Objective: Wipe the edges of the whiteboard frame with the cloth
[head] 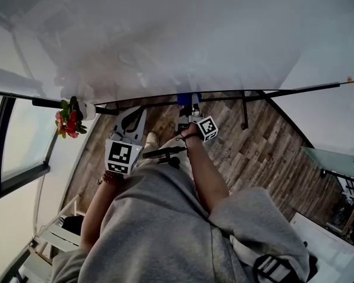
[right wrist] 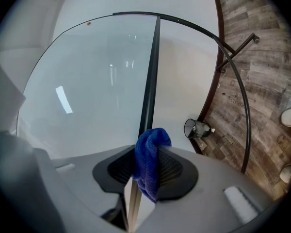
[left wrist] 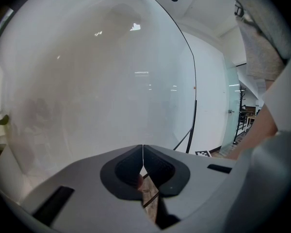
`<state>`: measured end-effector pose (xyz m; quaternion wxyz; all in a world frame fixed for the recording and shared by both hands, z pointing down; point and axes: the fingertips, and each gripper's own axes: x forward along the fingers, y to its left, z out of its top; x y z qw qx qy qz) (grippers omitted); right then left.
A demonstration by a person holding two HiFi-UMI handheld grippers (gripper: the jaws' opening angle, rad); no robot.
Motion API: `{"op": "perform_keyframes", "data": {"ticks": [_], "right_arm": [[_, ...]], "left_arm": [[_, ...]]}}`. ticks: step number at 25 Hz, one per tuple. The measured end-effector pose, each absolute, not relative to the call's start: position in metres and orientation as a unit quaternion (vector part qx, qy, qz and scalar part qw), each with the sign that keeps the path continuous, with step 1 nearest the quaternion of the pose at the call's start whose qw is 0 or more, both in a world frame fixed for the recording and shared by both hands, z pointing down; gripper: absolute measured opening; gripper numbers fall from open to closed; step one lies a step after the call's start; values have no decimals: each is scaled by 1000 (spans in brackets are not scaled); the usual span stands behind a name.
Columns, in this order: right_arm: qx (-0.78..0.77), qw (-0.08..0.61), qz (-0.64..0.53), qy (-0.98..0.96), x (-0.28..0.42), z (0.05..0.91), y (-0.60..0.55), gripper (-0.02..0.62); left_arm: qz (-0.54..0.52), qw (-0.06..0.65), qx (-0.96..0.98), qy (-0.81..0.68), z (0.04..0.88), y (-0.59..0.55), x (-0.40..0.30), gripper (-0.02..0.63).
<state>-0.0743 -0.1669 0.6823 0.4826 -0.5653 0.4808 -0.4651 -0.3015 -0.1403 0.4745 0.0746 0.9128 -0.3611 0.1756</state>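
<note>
The whiteboard (head: 165, 34) fills the top of the head view, and its dark bottom frame edge (head: 271, 93) runs across. My right gripper (head: 189, 104) is shut on a blue cloth (right wrist: 149, 161), which it holds against that frame. In the right gripper view the cloth sits right on the black frame bar (right wrist: 152, 67). A patch of blue cloth (head: 184, 99) shows at the frame. My left gripper (head: 131, 118) hangs lower left of it, shut with nothing held, jaws (left wrist: 143, 166) touching. The white board surface (left wrist: 97, 76) faces it.
A wood-plank floor (head: 253, 152) lies below the board, with a board stand leg (head: 244, 111) on it. A pot of red flowers (head: 71, 119) sits at the left. A small black lamp-like object (right wrist: 196, 128) stands by the wall. Glass door (left wrist: 230, 115) at the right.
</note>
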Motion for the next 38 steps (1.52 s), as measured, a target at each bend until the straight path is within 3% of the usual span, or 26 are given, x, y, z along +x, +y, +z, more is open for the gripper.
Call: {"op": "perform_keyframes", "data": {"ticks": [18, 26, 38], "right_arm": [[-533, 509, -495, 460, -116, 681, -173, 115], [-531, 490, -505, 472, -147, 682, -174, 115], [-523, 504, -493, 479, -201, 682, -183, 115]], "left_arm": [[186, 87, 891, -405, 464, -127, -337, 12], [198, 66, 899, -386, 455, -124, -351, 12], [170, 67, 902, -392, 448, -122, -410, 12]]}}
